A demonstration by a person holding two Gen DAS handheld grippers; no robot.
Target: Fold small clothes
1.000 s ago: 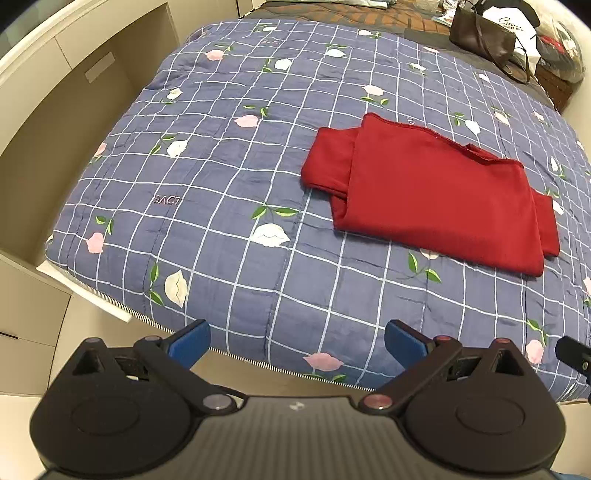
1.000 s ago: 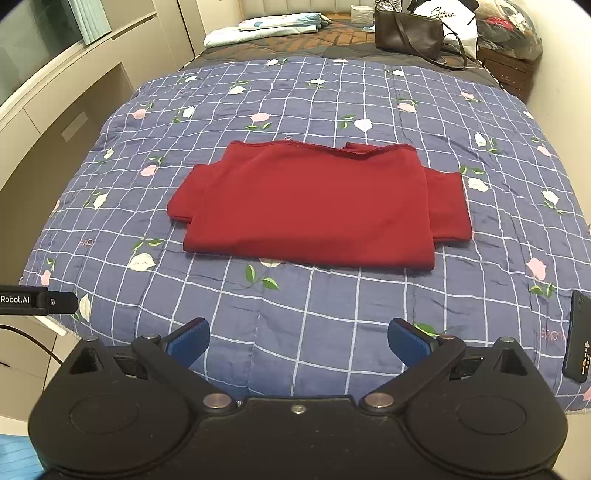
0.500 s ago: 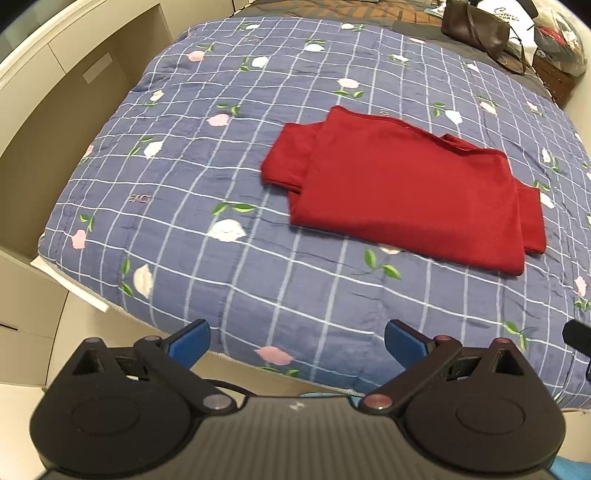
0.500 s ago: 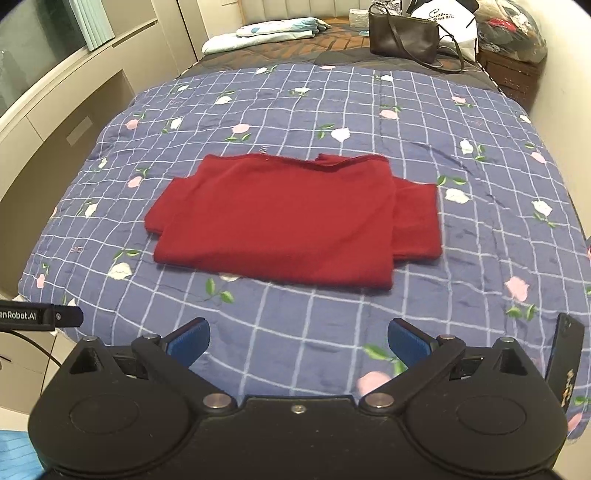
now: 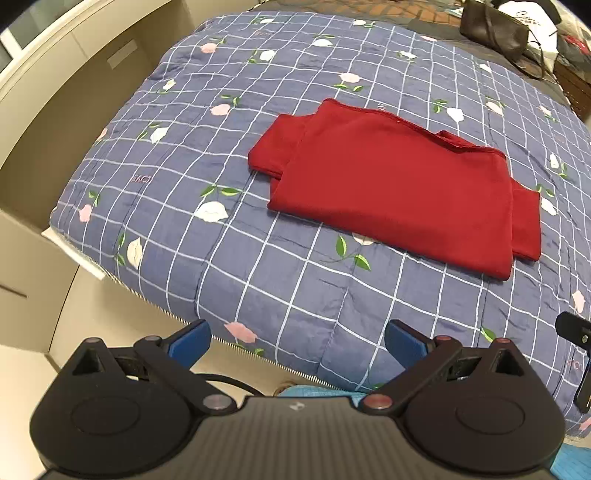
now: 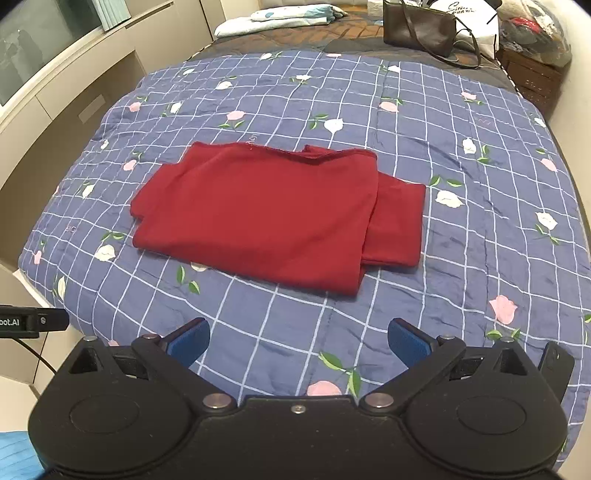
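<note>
A red garment (image 5: 399, 184) (image 6: 269, 218) lies flat and partly folded on the blue flowered quilt (image 5: 221, 155) (image 6: 461, 229), with a sleeve end sticking out at each side. My left gripper (image 5: 297, 341) hangs open over the quilt's near edge, well short of the garment. My right gripper (image 6: 299, 339) is open too, above the quilt in front of the garment's near hem. Nothing is between either pair of blue pads.
A beige cabinet wall (image 5: 74, 96) runs along the bed's left side. A brown handbag (image 6: 417, 27) and white bag (image 6: 472, 22) sit at the bed's far end, with folded light bedding (image 6: 280, 16). A dark phone-like object (image 6: 554, 365) lies at the quilt's right edge.
Both grippers have drifted, so the garment sits further left and lower in each view than a second ago. Both stay open, and the garment itself has not moved.
</note>
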